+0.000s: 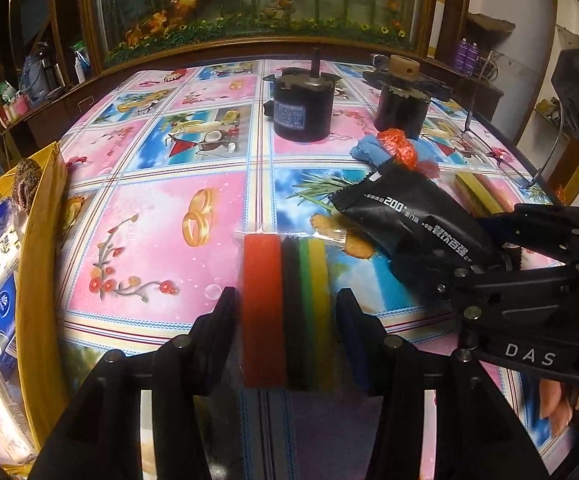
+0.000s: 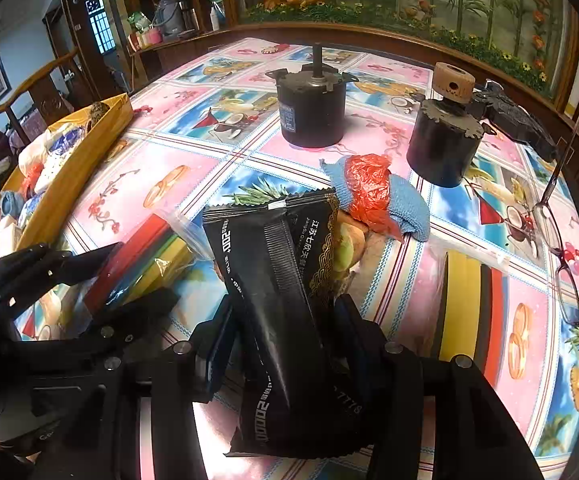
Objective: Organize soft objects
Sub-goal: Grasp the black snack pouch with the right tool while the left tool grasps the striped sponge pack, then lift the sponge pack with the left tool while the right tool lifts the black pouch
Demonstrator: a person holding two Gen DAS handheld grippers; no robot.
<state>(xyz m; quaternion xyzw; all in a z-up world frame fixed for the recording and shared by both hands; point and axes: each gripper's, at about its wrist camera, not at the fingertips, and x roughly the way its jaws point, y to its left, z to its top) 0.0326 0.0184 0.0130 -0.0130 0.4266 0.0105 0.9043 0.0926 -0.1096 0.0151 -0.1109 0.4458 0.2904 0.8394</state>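
Observation:
My left gripper (image 1: 285, 312) is shut on a wrapped pack of coloured sponges (image 1: 285, 304), red, black, green and yellow, held just over the patterned tablecloth. My right gripper (image 2: 285, 320) is shut on a black foil packet (image 2: 285, 304) with white lettering; the packet also shows in the left wrist view (image 1: 405, 216), with the right gripper (image 1: 477, 268) behind it. A blue cloth wrapped in red plastic (image 2: 377, 196) lies past the packet. A second sponge pack (image 2: 473, 308) lies to its right. The left gripper (image 2: 129, 276) and its sponges (image 2: 145, 256) show at the left.
A yellow box (image 1: 39, 280) full of tissue packs and soft things stands at the table's left edge, also in the right wrist view (image 2: 73, 184). Two black motors (image 2: 311, 108) (image 2: 443, 148), a black tool (image 2: 517, 116) and glasses (image 2: 557, 232) sit on the table.

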